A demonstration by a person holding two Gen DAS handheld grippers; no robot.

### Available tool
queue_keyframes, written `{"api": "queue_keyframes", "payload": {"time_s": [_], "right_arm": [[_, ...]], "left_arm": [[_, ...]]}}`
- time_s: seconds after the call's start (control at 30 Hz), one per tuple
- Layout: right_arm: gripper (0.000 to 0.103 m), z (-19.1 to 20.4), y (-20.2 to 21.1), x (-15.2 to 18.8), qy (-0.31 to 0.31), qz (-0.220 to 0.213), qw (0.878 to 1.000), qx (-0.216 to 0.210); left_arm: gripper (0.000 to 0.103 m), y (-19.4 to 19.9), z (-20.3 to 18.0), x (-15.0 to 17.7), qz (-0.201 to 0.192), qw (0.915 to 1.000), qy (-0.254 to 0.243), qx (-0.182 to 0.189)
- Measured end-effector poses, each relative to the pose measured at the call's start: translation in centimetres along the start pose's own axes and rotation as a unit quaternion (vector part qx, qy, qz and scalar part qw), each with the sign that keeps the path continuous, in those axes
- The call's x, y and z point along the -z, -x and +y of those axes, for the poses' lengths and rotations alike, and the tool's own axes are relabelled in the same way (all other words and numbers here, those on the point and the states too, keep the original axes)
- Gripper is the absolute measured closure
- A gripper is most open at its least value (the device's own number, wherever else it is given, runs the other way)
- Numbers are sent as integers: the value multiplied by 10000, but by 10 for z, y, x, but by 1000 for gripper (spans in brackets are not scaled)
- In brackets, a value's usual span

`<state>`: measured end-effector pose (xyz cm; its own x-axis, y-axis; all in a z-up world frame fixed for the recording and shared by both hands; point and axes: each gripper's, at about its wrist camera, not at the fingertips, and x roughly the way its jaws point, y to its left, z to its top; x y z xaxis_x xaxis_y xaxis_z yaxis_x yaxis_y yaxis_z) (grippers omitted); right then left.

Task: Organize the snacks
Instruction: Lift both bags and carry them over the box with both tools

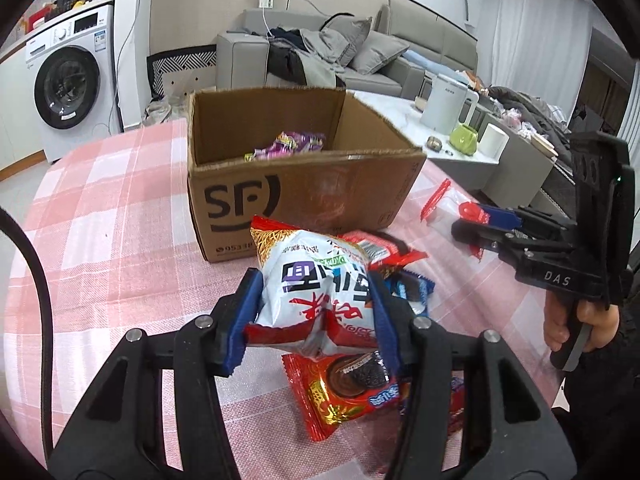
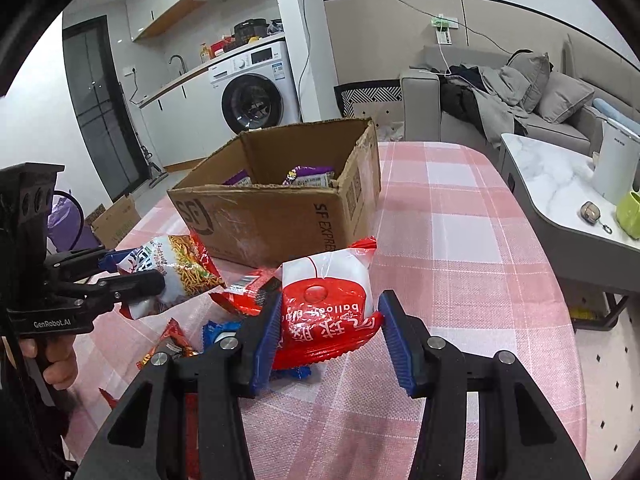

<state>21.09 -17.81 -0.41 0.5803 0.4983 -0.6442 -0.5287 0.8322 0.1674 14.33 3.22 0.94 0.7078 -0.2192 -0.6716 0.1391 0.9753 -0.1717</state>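
An open cardboard box (image 1: pixel 304 196) stands on the pink checked table (image 1: pixel 112 216), with purple snack packs (image 1: pixel 288 144) inside; it also shows in the right wrist view (image 2: pixel 280 220). My left gripper (image 1: pixel 316 308) is shut on a white-and-red noodle snack bag (image 1: pixel 316 284), held above the table in front of the box; the bag also shows in the right wrist view (image 2: pixel 172 272). My right gripper (image 2: pixel 328 340) stands around a red-and-white snack bag (image 2: pixel 328 300); the left pad touches it, the right pad stands slightly off. More packets (image 1: pixel 352 392) lie below the left gripper.
Loose red and blue packets (image 2: pixel 240 300) lie on the table between the grippers. A side table (image 2: pixel 560 188) with a white kettle (image 2: pixel 616 168) stands to the right. A sofa (image 1: pixel 360 52) and washing machine (image 1: pixel 68 80) are behind.
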Motion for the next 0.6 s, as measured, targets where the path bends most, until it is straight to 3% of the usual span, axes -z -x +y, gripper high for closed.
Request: {"api": "queue_keyframes", "payload": {"time_s": [0.6], "right_arm": [[54,14,40,-19,74,-573,9982,-145]], "left_arm": [[53,98,7,-15,-819,9966,52,-55]]}}
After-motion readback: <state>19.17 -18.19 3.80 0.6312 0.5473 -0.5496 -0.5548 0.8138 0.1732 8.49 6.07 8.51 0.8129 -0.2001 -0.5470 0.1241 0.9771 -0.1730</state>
